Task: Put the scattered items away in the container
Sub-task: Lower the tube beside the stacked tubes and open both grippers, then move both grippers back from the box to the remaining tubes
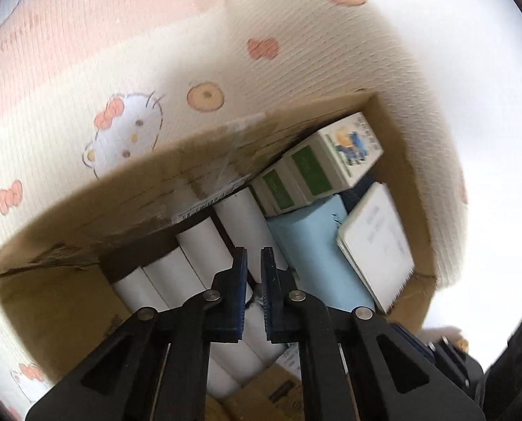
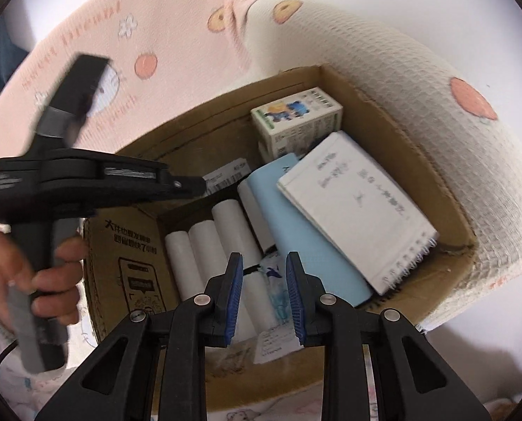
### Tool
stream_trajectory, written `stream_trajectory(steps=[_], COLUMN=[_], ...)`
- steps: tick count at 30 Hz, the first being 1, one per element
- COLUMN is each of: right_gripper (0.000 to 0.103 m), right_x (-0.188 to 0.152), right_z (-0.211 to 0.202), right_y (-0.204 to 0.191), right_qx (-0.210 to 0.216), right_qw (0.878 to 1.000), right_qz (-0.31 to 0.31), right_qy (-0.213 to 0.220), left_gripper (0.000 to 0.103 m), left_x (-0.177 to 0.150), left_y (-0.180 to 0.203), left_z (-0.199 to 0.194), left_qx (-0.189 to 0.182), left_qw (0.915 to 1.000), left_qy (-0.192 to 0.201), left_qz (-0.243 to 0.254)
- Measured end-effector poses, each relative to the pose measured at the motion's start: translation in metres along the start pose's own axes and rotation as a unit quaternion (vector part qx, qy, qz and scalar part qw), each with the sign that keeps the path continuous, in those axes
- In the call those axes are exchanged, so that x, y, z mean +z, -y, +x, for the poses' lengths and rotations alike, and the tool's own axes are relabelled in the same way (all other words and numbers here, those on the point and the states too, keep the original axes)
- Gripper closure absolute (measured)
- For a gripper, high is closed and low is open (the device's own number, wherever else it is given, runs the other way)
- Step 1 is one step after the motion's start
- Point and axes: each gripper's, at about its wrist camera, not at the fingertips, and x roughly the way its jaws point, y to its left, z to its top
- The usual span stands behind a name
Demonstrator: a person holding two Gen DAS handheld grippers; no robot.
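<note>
A brown corrugated cardboard box (image 2: 383, 105) sits on a waffle-textured cream and pink blanket (image 2: 419, 80) printed with cartoon cat faces, bows and round orange shapes. Inside the box, at lower left, smooth white cylindrical rolls (image 2: 205, 245) lie side by side; a flat pale blue packet (image 2: 296, 231) lies to their right, and a white spiral-bound notepad (image 2: 352, 203) rests tilted on top of it, its handwriting blurred beyond reading. Toward the upper right corner stands a small white and green carton (image 2: 296, 119) with a cartoon figure; its print is too small to read. The box's inner flap carries black Chinese characters, only partly legible, and a barcode sticker (image 2: 226, 179). The left gripper (image 1: 254, 256) hovers over the rolls, its blue ribbed pads nearly together with nothing clamped. The right gripper (image 2: 264, 263) is drawn in as far as it goes, a gap between its pads, over a crinkled white and blue wrapper (image 2: 271, 280) it does not visibly pinch. In the right wrist view a hand (image 2: 33, 277) grips the left tool's handle, motion-blurred.
</note>
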Motion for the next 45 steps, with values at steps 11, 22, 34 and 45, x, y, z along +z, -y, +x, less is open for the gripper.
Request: stream_trajectory(steps=[11, 22, 34, 45], right_gripper=[0.080, 0.080, 0.080, 0.038], right_x=[0.015, 0.015, 0.000, -0.015], right_z=[0.000, 0.002, 0.006, 0.086], right_y=[-0.086, -0.175, -0.276, -0.358], right_qx=[-0.035, -0.057, -0.006, 0.105], right_qw=[0.995, 0.979, 0.950, 0.925], right_qz=[-0.090, -0.198, -0.293, -0.353], right_qy=[-0.012, -0.004, 0.109, 0.093], left_gripper=[0.095, 0.095, 0.089, 0.045], left_x=[-0.030, -0.074, -0.140, -0.138], left_y=[-0.026, -0.108, -0.232, -0.329], left_z=[-0.072, -0.139, -0.175, -0.176], left_qx=[0.033, 0.056, 0.177, 0.132], left_qw=[0.9912, 0.9835, 0.9584, 0.9563], left_qy=[0.096, 0.169, 0.216, 0.195], left_qz=[0.084, 0.034, -0.059, -0.173])
